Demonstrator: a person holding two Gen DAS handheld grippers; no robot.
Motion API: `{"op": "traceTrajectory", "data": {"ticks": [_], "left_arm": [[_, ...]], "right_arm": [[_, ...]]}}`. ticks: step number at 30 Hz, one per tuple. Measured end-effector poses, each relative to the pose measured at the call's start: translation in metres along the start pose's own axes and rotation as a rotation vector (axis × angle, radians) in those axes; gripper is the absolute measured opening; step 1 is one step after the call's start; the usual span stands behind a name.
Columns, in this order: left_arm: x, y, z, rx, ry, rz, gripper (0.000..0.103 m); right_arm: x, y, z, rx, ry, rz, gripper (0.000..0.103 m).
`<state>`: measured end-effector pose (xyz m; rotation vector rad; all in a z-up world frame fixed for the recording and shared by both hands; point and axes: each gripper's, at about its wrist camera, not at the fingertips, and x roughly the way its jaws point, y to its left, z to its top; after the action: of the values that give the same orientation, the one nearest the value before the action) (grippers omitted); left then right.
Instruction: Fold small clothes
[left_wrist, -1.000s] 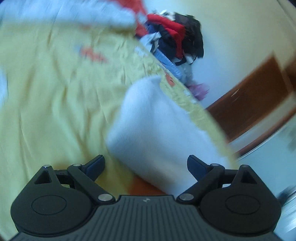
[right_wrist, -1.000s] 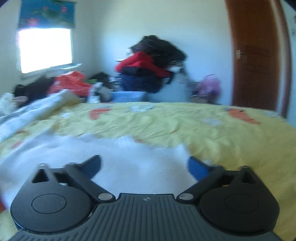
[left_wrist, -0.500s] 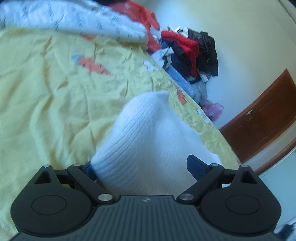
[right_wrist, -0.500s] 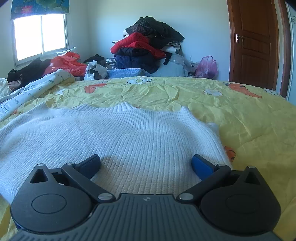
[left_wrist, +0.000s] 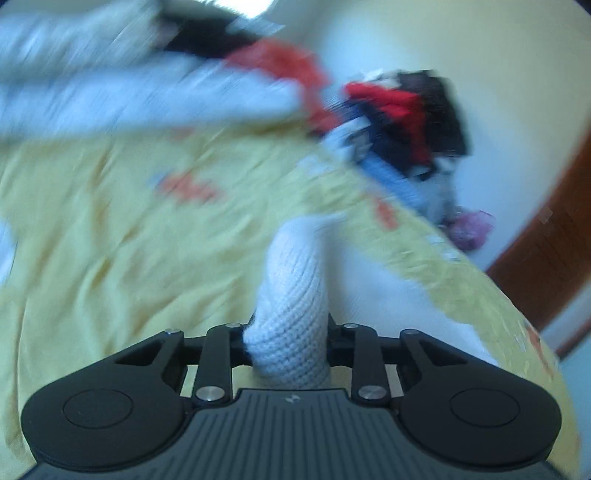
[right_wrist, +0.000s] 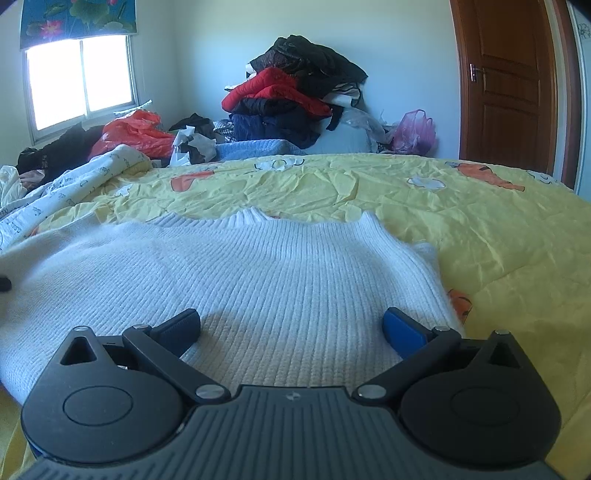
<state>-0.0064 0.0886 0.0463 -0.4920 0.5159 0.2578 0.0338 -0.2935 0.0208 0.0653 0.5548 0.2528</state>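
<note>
A white ribbed knit sweater lies spread flat on the yellow bedspread. My right gripper is open, its blue-padded fingers apart just above the sweater's near part. In the blurred left wrist view my left gripper is shut on a bunched fold of the white sweater, which rises between its jaws; the rest of the sweater trails off to the right.
A pile of red, black and blue clothes stands at the far side of the bed. A white printed quilt and an orange bag lie at the left by the window. A brown door is at the right.
My left gripper has shut on the sweater's edge and the left view has swung, now blurred. My right gripper has stayed open over the sweater, nearly still.
</note>
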Motion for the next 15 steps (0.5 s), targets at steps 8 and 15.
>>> {"op": "traceTrajectory", "data": {"ticks": [8, 15], "left_arm": [[-0.003, -0.135, -0.107, 0.818, -0.039, -0.157, 0.028], [-0.005, -0.13, -0.144, 0.956, -0.189, -0.115, 0.028]], "right_arm": [[-0.003, -0.009, 0.0, 0.06, -0.021, 0.026, 0.1], [-0.01, -0.019, -0.001, 0.139, -0.052, 0.068, 0.102]]}}
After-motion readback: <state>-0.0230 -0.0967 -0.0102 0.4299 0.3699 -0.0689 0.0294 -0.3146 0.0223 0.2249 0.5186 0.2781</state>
